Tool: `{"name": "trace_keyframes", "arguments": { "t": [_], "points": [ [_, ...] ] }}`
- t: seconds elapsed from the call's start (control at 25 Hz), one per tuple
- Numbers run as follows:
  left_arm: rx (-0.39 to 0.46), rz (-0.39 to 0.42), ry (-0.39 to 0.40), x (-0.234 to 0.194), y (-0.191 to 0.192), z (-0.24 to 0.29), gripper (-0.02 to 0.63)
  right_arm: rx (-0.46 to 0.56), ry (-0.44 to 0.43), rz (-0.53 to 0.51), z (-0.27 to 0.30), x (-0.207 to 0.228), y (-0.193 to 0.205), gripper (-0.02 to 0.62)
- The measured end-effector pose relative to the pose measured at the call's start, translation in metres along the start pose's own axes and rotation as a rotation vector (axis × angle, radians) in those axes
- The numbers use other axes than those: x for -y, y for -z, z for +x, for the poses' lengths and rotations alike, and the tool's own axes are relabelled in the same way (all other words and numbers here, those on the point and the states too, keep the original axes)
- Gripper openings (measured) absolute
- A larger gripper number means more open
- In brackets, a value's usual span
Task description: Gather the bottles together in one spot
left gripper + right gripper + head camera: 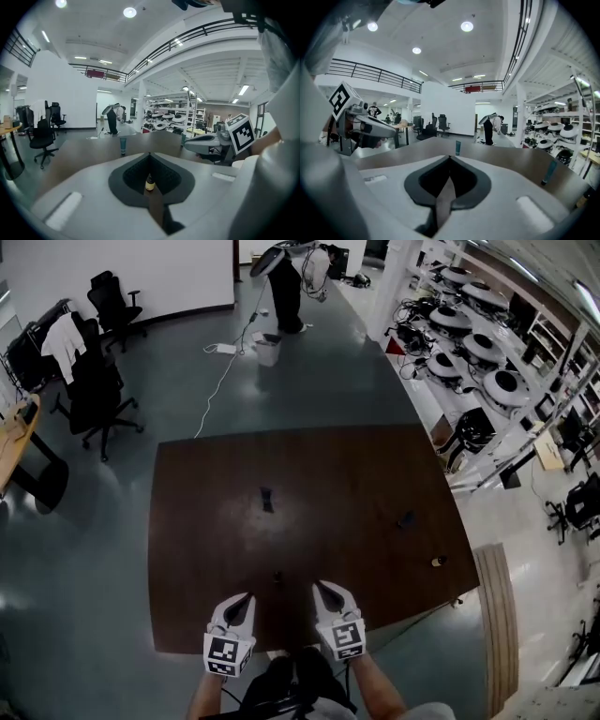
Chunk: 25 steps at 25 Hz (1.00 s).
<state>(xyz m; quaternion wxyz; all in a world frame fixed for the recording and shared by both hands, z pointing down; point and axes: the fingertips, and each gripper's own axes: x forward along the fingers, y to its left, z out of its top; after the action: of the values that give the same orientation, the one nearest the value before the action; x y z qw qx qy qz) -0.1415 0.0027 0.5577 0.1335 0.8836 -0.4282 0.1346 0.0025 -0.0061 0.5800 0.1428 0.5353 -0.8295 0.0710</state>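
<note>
I'm looking into a large open lab or workshop hall, not a home. The dark table (375, 568) stands on a glossy grey floor (84, 549). Beyond the table's right side run white racks (483, 348) loaded with round white devices and tangled cables. Off its left side stand black office chairs (98, 395) and a wooden desk (14, 432). Past its far edge a person (286, 287) bends over, and a cable (225, 371) trails across the floor. High above the table a railed mezzanine (187, 35) runs under ceiling lights.
</note>
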Motion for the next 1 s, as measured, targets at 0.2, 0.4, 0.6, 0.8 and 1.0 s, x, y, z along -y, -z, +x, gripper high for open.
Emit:
{"name": "trace_keyframes", "arguments": {
  "t": [0.2,0.4,0.6,0.8,1.0],
  "points": [
    [0.014,0.036,0.105,0.027,-0.016,-0.001,-0.001,0.014,0.112,0.043,-0.031,0.010,-0.014,0.002],
    [0.038,0.079,0.224,0.062,-0.044,0.002,-0.002,0.054,0.263,0.109,-0.079,0.029,-0.036,0.002],
    [0.056,0.108,0.349,0.116,-0.056,0.029,-0.001,0.057,0.434,0.153,-0.137,0.078,-0.021,0.002],
    [0.059,0.161,0.467,0.178,-0.064,0.066,-0.001,0.063,0.620,0.216,-0.200,0.146,0.008,0.002],
    [0.044,0.158,0.519,0.220,-0.070,0.102,-0.001,0.046,0.709,0.245,-0.236,0.196,0.027,0.002]
  ]
}}
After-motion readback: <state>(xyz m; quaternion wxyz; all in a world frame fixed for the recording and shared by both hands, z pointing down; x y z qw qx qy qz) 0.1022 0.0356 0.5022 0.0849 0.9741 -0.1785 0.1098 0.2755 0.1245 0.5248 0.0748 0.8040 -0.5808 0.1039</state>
